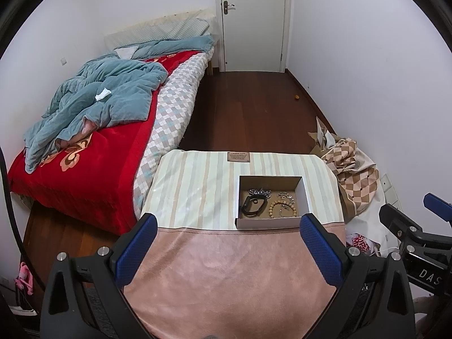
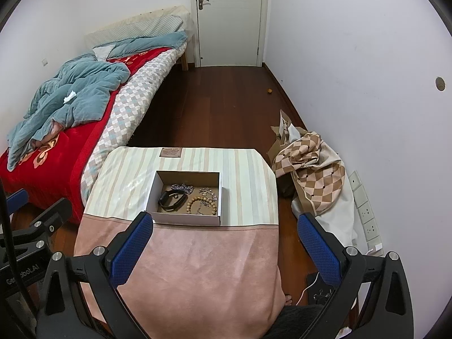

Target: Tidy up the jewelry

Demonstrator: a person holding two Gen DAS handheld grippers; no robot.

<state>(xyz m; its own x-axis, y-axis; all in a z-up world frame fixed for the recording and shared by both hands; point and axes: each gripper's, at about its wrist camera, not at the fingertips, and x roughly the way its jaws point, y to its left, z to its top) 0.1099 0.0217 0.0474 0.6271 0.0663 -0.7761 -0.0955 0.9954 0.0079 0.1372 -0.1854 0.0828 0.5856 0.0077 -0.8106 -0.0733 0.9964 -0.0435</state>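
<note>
On the cloth-covered table [image 2: 180,254] — box [image 2: 186,217] holds bracelets | left gripper [image 1: 226,240] spread, empty | right gripper [image 2: 226,243] spread, empty

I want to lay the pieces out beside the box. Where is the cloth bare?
Bare: the pink cloth between the box and both open grippers, and the striped cloth left of it. Crowded: inside the box, around the wooden bracelet.

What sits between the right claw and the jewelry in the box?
Only the box's near wall. The open right claw hovers above bare pink cloth, and the black band and bead bracelet lie uncovered inside the lidless box.
</note>
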